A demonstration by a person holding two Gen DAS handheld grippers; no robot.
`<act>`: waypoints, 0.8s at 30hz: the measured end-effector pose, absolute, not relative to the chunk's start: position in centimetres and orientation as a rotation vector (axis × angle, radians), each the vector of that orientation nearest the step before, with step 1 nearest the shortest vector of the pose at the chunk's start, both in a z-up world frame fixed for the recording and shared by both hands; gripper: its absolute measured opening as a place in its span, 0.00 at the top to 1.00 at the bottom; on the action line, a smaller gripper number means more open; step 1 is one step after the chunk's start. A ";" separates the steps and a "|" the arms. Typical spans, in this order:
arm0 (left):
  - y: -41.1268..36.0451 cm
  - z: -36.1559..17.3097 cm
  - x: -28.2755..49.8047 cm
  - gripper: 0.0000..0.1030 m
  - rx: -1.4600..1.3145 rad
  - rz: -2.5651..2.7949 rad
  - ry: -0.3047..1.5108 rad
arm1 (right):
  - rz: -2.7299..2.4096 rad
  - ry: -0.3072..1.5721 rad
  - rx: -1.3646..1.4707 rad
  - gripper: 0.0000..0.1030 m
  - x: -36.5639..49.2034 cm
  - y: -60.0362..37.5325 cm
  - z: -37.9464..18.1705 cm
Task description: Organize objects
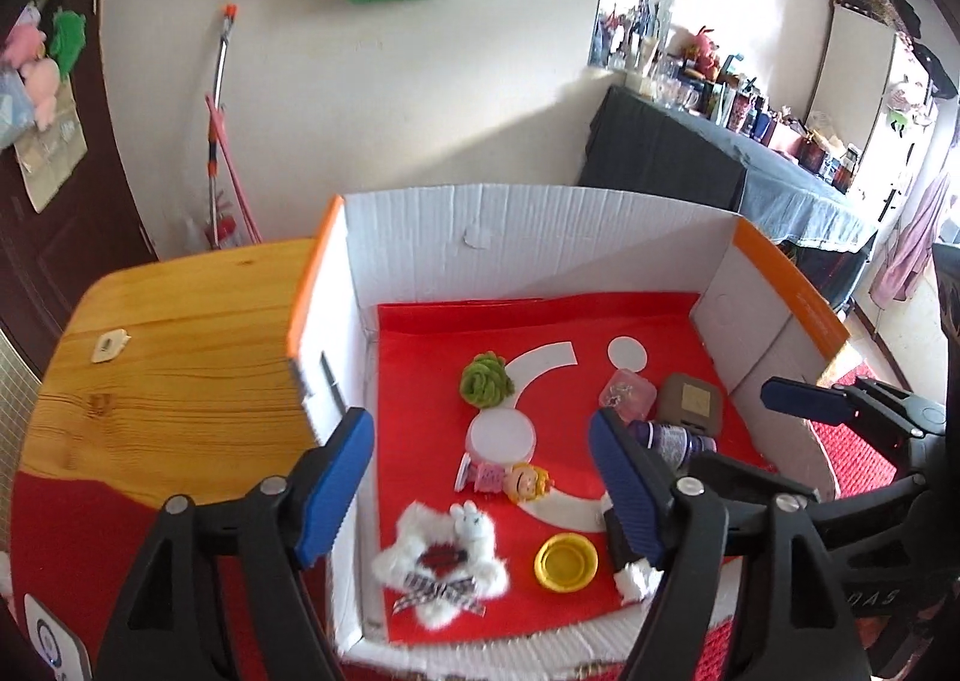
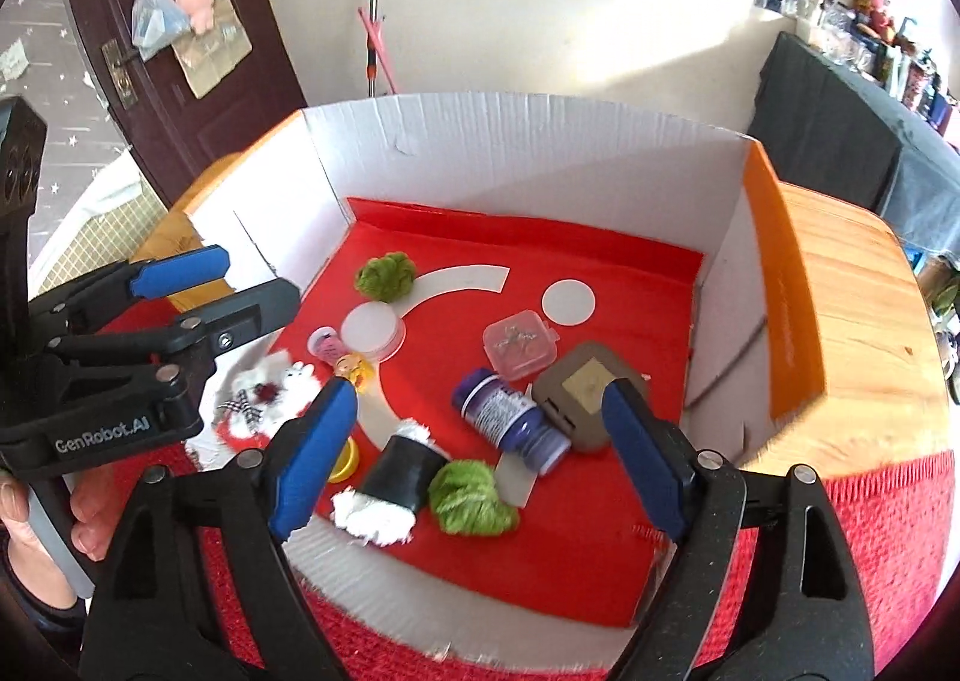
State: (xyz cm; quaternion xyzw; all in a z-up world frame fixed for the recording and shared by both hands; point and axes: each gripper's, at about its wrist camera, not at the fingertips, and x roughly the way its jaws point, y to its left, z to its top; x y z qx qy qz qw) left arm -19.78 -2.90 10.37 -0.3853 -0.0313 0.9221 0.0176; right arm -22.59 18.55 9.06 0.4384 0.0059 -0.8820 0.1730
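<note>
A white cardboard box (image 1: 540, 225) with a red lining holds small items. In the left wrist view I see a green pom-pom (image 1: 485, 380), a round white lid (image 1: 501, 435), a small doll (image 1: 516, 480), a white fluffy star (image 1: 441, 564) and a yellow cap (image 1: 566, 562). The right wrist view shows a purple bottle (image 2: 510, 420), a clear small case (image 2: 521, 344), a brown square box (image 2: 585, 393), a black cuff with white fur (image 2: 390, 486) and a second green pom-pom (image 2: 471, 498). My left gripper (image 1: 480, 489) and right gripper (image 2: 480, 447) are both open and empty above the box.
The box sits on a wooden table (image 1: 180, 351) with a red cloth (image 2: 888, 507) at the front. A dark door (image 2: 180, 51) and a white wall stand behind. A cluttered covered counter (image 1: 750, 159) is at the right.
</note>
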 end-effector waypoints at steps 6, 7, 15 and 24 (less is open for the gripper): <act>-2.2 10.1 -17.6 0.17 -1.149 2.897 -0.057 | -2.570 -0.034 1.165 0.11 -20.3 18.8 9.7; -2.1 10.0 -17.3 0.16 -1.142 2.901 -0.050 | -2.581 -0.037 1.151 0.09 -19.9 19.1 9.8; -2.2 9.2 -15.1 0.06 -1.114 2.937 -0.061 | -2.659 -0.044 1.085 0.08 -17.8 19.5 9.9; -2.1 8.7 -13.0 0.00 -1.057 2.991 -0.028 | -2.755 -0.050 0.997 0.05 -16.0 19.5 8.7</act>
